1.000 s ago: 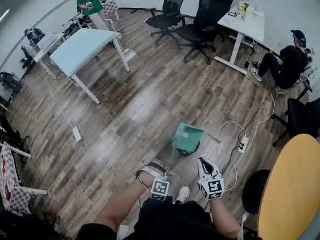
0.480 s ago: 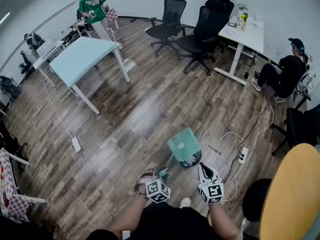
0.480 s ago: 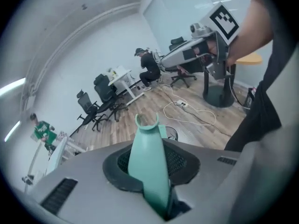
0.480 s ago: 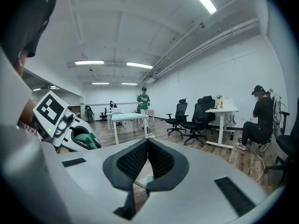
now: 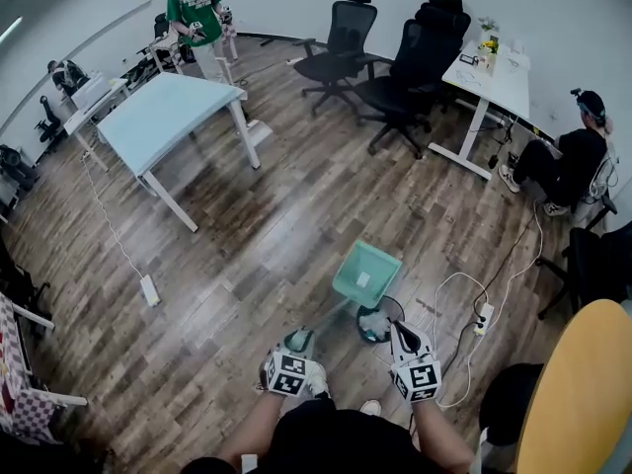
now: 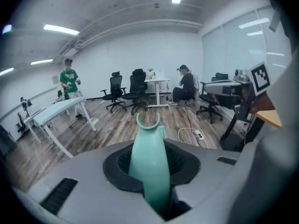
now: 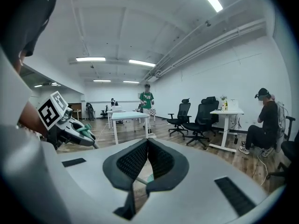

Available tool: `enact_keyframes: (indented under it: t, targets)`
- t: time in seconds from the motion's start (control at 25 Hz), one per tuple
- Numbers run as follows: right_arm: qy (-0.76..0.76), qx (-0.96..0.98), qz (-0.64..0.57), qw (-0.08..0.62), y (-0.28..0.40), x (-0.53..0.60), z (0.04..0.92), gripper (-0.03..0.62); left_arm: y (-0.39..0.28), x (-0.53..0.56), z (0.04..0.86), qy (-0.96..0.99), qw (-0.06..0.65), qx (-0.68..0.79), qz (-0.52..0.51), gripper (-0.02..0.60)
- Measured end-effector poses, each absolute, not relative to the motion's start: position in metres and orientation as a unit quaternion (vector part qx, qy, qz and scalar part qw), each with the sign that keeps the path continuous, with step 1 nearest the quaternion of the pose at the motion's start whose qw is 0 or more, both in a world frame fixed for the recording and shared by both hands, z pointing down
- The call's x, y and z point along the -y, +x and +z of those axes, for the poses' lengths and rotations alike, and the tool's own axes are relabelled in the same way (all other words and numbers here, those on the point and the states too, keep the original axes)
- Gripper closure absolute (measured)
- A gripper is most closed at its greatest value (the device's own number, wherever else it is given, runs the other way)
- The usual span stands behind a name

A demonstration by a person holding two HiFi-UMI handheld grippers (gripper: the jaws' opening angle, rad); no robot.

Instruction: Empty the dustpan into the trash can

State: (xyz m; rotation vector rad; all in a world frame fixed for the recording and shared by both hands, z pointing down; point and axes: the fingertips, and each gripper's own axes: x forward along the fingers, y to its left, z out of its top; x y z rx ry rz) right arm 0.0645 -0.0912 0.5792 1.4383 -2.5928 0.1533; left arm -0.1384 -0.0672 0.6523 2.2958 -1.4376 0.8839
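Within left tool (image 6: 152, 174), dustpan handle (image 6: 148, 146); trash can (image 5: 376, 323) in head view only.

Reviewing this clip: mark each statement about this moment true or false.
1. The left gripper is clamped on the green dustpan's handle. True.
2. The right gripper grips the trash can's rim. False: its jaws are together on nothing.
3. The dustpan lies flat under the light blue table. False: it is held up right by the trash can.
4. A person in a green shirt stands beyond the blue table. True.
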Motion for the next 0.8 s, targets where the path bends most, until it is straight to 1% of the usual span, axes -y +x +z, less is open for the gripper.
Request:
enact_keyframes:
  t: [0.16, 0.28, 0.44, 0.8]
  targets:
    - [0.477, 0.872, 0.054, 0.098, 0.042, 0.109, 0.586, 0.571, -0.162, 0.098, 0.663, 0.778, 0.180, 0.526, 0.293, 0.483]
    - [0.474, 0.873, 0.059, 0.105, 0.023, 0.123, 0.598, 0.571, -0.180, 0.122, 0.680, 0.764, 0.194, 0.534, 0.305, 0.483]
    - [0.470, 0.872, 0.068, 0.117, 0.000, 0.147, 0.614, 0.571, -0.201, 0.154, 0.710, 0.743, 0.231, 0.537, 0.326, 0.483]
    - [0.468, 0.870, 0.078, 0.131, -0.045, 0.186, 0.635, 0.571, -0.222, 0.192, 0.784, 0.721, 0.295, 0.510, 0.363, 0.483]
